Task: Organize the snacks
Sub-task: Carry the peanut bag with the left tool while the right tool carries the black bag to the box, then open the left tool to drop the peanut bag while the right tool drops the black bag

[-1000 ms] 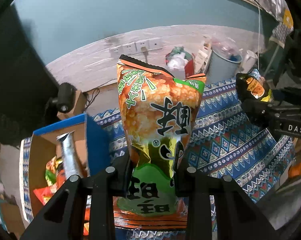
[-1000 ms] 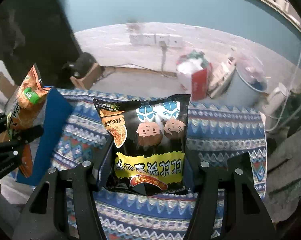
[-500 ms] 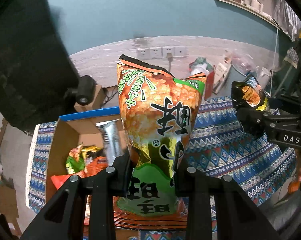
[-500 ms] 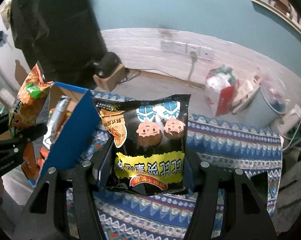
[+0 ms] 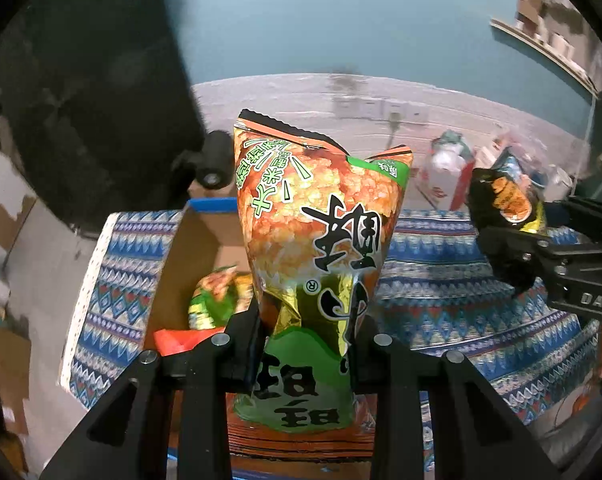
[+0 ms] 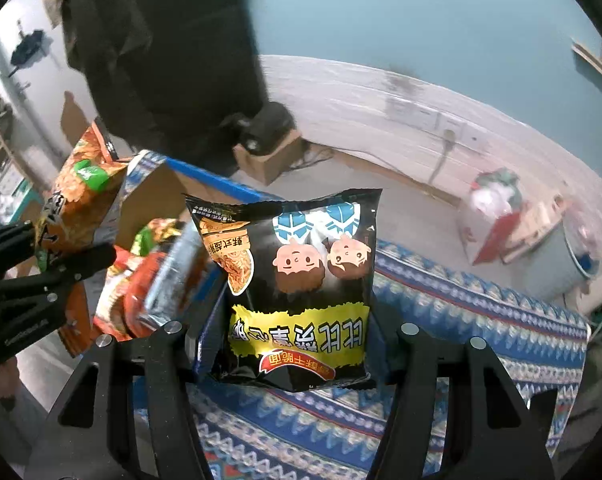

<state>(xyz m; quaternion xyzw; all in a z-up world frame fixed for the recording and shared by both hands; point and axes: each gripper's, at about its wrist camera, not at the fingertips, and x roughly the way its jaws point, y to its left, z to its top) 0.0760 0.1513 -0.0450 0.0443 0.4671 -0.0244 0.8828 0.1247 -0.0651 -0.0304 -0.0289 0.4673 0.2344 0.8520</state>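
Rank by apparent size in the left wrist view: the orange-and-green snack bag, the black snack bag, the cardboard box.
1. orange-and-green snack bag, largest, though it sits closest to the lens.
2. cardboard box, partly hidden behind that bag, so its true extent is unsure.
3. black snack bag, smallest, held farther off.

Black tongs (image 5: pixel 309 344), silver screws, white lettering

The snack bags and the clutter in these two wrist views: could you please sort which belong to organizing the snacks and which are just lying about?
Part of the job:
- left gripper shut on the orange-green snack bag
- right gripper shut on the black snack bag
- cardboard box with snacks inside

Just lying about:
- patterned cloth
- red-white bag
- wall sockets
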